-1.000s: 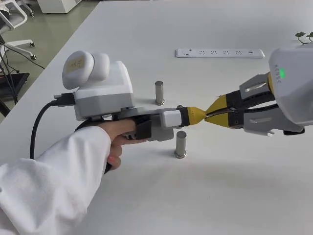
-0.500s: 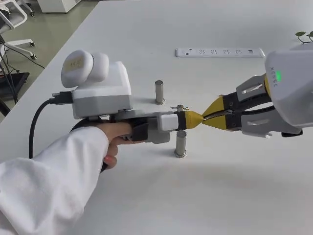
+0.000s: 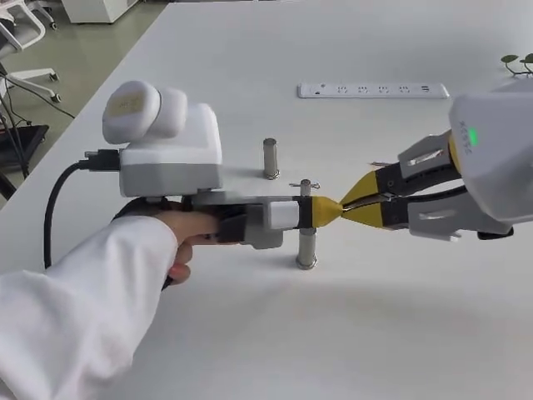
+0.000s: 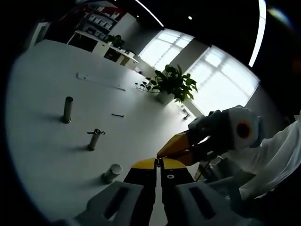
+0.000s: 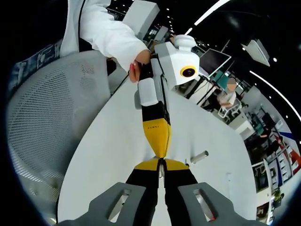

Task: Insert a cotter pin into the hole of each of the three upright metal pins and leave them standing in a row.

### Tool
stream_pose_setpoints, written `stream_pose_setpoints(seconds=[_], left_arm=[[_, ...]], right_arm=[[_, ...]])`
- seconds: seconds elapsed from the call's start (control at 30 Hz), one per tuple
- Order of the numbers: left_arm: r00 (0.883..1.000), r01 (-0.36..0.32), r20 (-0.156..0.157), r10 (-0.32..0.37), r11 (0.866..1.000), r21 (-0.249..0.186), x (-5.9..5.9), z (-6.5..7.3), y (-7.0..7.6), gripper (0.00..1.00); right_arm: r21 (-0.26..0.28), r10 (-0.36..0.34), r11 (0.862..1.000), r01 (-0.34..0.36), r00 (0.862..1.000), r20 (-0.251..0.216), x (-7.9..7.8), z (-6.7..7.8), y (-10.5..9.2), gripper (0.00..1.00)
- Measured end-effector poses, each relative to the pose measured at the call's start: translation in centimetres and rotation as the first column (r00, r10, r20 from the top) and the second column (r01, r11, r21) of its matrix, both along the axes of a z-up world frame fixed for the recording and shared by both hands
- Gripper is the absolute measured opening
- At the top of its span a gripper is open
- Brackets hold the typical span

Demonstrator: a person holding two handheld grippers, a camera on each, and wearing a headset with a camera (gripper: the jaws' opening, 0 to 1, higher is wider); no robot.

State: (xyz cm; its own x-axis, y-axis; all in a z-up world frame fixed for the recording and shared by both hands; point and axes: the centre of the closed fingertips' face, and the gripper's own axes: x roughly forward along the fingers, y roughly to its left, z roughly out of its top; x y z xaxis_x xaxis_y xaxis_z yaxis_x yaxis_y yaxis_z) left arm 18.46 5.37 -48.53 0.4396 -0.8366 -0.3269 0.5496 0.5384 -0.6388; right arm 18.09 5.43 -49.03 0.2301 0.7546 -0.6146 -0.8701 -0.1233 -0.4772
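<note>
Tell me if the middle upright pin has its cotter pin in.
In. A thin cotter pin crosses the top of the middle pin, sticking out on both sides.

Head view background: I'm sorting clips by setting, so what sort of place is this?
Likely an office or lab workroom: a long white table with a power strip on it, a wheeled office chair beside it, and a potted plant by large windows.

Office/lab space: big white table (image 3: 250,50), power strip (image 3: 373,89), swivel chair (image 3: 21,42); potted plant (image 4: 171,84) by lg windows (image 4: 221,89); monitors (image 5: 214,59)
</note>
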Motion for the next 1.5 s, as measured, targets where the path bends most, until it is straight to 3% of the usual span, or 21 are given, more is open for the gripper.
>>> stream_pose_setpoints(seconds=[0.03, 0.37, 0.47, 0.57, 0.67, 0.77, 0.8, 0.83, 0.93, 1.07, 1.1, 1.17, 1.23, 1.3, 1.37, 1.4, 1.5], left_arm=[[1.0, 0.0, 0.007, 0.0, 1.0, 0.0, 0.1, 0.2, 0.1, 0.0], [1.0, 0.004, 0.009, -0.005, 1.0, 0.025, -0.1, -0.1, 0.9, 0.0], [1.0, 0.008, 0.029, -0.009, 0.999, 0.039, -0.2, -0.1, 1.4, 0.0], [0.996, 0.034, 0.078, -0.039, 0.998, 0.06, -0.4, 0.1, 1.7, 0.0], [0.995, 0.038, 0.087, -0.044, 0.997, 0.073, -0.5, 0.1, 1.9, 0.0], [0.992, 0.055, 0.113, -0.063, 0.996, 0.076, -0.7, 0.4, 1.9, 0.0], [0.99, 0.062, 0.123, -0.072, 0.995, 0.081, -0.8, 0.4, 1.9, 0.0], [0.983, 0.086, 0.151, -0.1, 0.992, 0.097, -1.0, 0.5, 1.8, 0.0], [0.976, 0.123, 0.167, -0.14, 0.986, 0.109, -1.5, 0.6, 1.6, 0.0], [0.951, 0.175, 0.237, -0.199, 0.978, 0.116, -2.1, 1.4, 1.2, 0.0], [0.934, 0.193, 0.279, -0.223, 0.972, 0.132, -2.2, 1.6, 1.1, 0.0], [0.905, 0.219, 0.333, -0.263, 0.962, 0.166, -2.5, 1.8, 1.0, 0.0], [0.868, 0.248, 0.387, -0.312, 0.946, 0.207, -2.9, 1.9, 0.9, 0.0], [0.868, 0.255, 0.385, -0.315, 0.946, 0.199, -3.2, 2.0, 0.8, 0.0], [0.848, 0.262, 0.417, -0.328, 0.942, 0.208, -3.3, 2.3, 0.7, 0.0], [0.82, 0.269, 0.449, -0.355, 0.932, 0.244, -3.3, 2.2, 0.8, 0.0], [0.825, 0.263, 0.456, -0.335, 0.94, 0.215, -3.3, 2.6, 0.7, 0.0]], right_arm=[[0.008, 0.002, 1.0, -0.002, 1.0, 0.015, 0.1, 0.1, 0.1, 0.0], [0.017, -0.011, 1.0, 0.011, 1.0, 0.008, 0.2, 0.2, 0.0, 0.02], [0.029, -0.033, 0.999, 0.034, 0.999, -0.039, 0.1, 0.0, -0.3, 0.07], [0.03, -0.056, 0.998, 0.059, 0.995, -0.081, 0.2, -0.4, -0.8, 0.09], [0.018, -0.084, 0.996, 0.087, 0.99, -0.117, 0.4, -1.1, -1.3, 0.09], [0.046, -0.099, 0.993, 0.11, 0.975, -0.201, 0.0, -1.2, -1.4, 0.1], [0.053, -0.104, 0.992, 0.117, 0.973, -0.209, 0.1, -1.2, -1.4, 0.1], [0.07, -0.11, 0.989, 0.128, 0.968, -0.224, 0.0, -0.9, -1.3, 0.09], [0.128, -0.108, 0.98, 0.153, 0.947, -0.301, -0.6, -0.3, -0.7, 0.09], [0.165, -0.051, 0.978, 0.127, 0.913, -0.404, -1.9, 0.0, -0.4, 0.12], [0.176, -0.052, 0.976, 0.131, 0.917, -0.395, -1.4, 0.0, -0.5, 0.13], [0.193, -0.034, 0.972, 0.131, 0.899, -0.437, -2.0, 0.1, -0.3, 0.14], [0.205, -0.024, 0.971, 0.127, 0.895, -0.445, -2.3, 0.3, 0.0, 0.13], [0.2, -0.022, 0.972, 0.124, 0.895, -0.446, -2.6, 0.3, 0.1, 0.12], [0.188, -0.017, 0.975, 0.114, 0.892, -0.452, -2.9, 0.0, 0.2, 0.1], [0.182, -0.014, 0.978, 0.107, 0.893, -0.45, -3.0, -0.2, 0.2, 0.09], [0.161, -0.008, 0.983, 0.087, 0.9, -0.437, -3.3, -0.7, 0.1, 0.09]])
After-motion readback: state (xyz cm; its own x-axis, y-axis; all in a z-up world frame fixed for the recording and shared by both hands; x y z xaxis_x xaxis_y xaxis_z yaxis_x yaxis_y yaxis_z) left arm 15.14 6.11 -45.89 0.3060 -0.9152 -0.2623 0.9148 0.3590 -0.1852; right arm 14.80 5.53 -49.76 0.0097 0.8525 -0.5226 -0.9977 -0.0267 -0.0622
